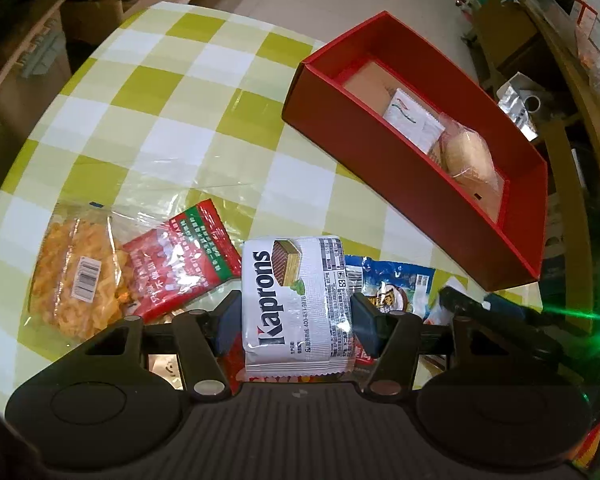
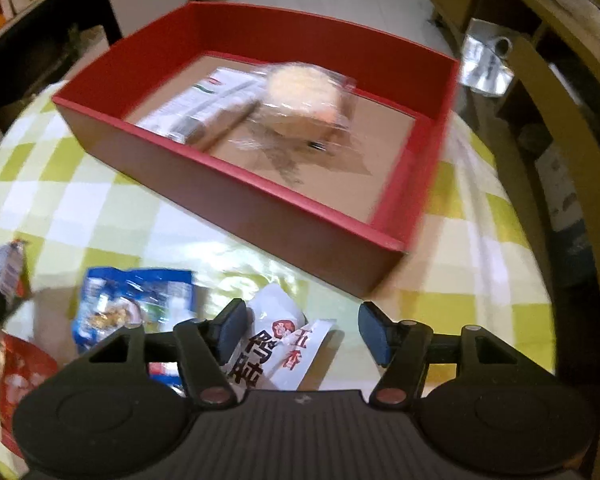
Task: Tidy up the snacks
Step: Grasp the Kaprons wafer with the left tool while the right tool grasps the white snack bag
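A white Kaprons wafer packet [image 1: 298, 304] sits clamped between the fingers [image 1: 365, 326] of the left gripper [image 1: 296, 320], held above the counter [image 1: 160, 92] with its green-and-white checked cover. Just beyond it on the counter lie a red-and-green snack packet [image 1: 184, 264], a clear bag of yellow fried snacks [image 1: 74, 276] to its left, and a blue snack packet [image 1: 392, 284] to the right. Farther off to the right stands an open red box [image 1: 384, 152] holding a white sachet [image 1: 410, 118] and a clear-wrapped round pastry [image 1: 470, 156], which overlaps the sachet.

The right gripper [image 2: 302, 330] hangs over the counter near the box's front wall with its fingers [image 2: 374, 332] spread apart and nothing between them. Under it lies a white packet with red and black Chinese characters [image 2: 276, 340], with the blue snack packet to its left. The right wrist view is blurred.
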### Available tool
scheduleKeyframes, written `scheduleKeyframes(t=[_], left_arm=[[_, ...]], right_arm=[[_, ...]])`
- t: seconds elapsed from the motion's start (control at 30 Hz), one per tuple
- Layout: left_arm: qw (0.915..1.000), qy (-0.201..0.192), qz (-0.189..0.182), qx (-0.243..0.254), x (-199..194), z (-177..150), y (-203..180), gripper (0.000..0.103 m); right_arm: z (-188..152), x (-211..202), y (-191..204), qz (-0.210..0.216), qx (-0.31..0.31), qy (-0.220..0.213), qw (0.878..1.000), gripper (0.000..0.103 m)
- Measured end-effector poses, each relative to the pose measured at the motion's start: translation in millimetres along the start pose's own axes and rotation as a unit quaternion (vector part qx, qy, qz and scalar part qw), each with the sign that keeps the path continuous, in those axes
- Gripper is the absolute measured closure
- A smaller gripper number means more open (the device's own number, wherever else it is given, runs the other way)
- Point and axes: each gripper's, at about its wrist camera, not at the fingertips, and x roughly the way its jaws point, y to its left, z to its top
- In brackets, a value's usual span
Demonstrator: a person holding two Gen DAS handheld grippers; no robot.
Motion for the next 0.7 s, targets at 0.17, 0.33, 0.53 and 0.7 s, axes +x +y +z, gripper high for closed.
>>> scheduleKeyframes(t=[0.17, 0.33, 0.53, 0.7], left_arm=[[1.0, 0.0, -0.005, 0.007, -1.1, -0.7, -4.0, 0.038], [0.9999, 0.002, -0.01, 0.01, 0.0, -1.9, -9.3, 0.038], [0.9998, 0.005, -0.013, 0.015, 2.7, -2.3, -14.1, 0.038], [0.9997, 0.009, -0.012, 0.02, 6.0, -2.4, -16.6, 0.038]], right_arm=[[-7.8, -10.2, -27.9, -0.009, 0.044, -0.003, 0.999, 0.033], [-5.8, -12.8, -39.8, 0.033, 0.103, -0.008, 0.994, 0.033], [-4.1, -0.8, -11.0, 0.03, 0.067, 0.004, 0.997, 0.022], [-11.1, 1.0, 0.5, 0.006, 0.015, -0.005, 1.0, 0.021]])
